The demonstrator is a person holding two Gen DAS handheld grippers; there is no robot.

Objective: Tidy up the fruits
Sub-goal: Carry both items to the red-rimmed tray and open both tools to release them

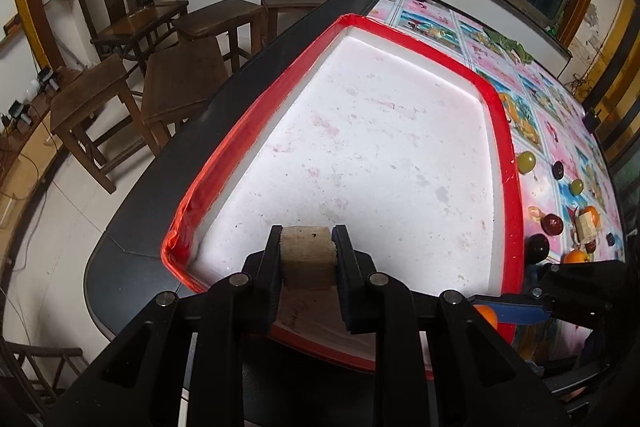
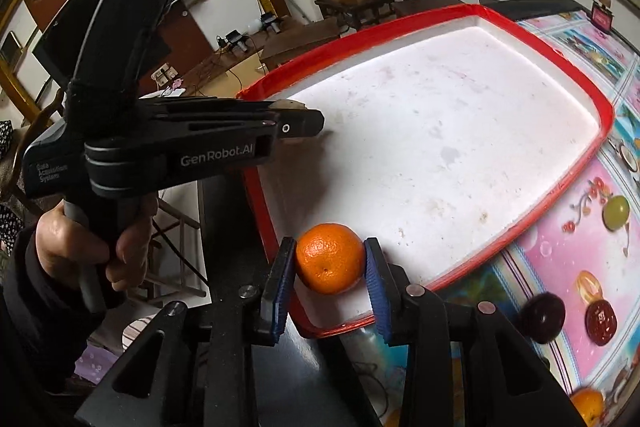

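Left gripper (image 1: pixel 307 259): clamped on a tan block (image 1: pixel 308 254), black pads pressed against both its sides, pitched steeply down over the near left corner of the tray (image 1: pixel 510 187). Block: squarish, rough-faced, pale brown, held just above the white tray floor; contact with the floor cannot be told. Right gripper (image 2: pixel 330 267): clamped on an orange (image 2: pixel 329 258), blue ribbed pads tight against its left and right sides, likewise angled steeply down at the near edge of the tray. Orange: round, bright, dimpled skin, small dark navel facing the camera, poised over the tray's near corner just inside the red rim. Seen from the right wrist: left gripper lying nearly level across the view, gripped low on its handle by a hand (image 2: pixel 96 247) with a dark sleeve. Tray: white, stained, otherwise bare inside, bordered in red, resting on a table (image 1: pixel 152 219) with a dark edge. Beside the tray on the patterned cloth (image 1: pixel 560 131): green grapes (image 1: pixel 526 161), dark plums (image 1: pixel 552 224), more oranges (image 1: pixel 576 257), and a second tan block (image 1: pixel 586 229), all well apart from both grippers.
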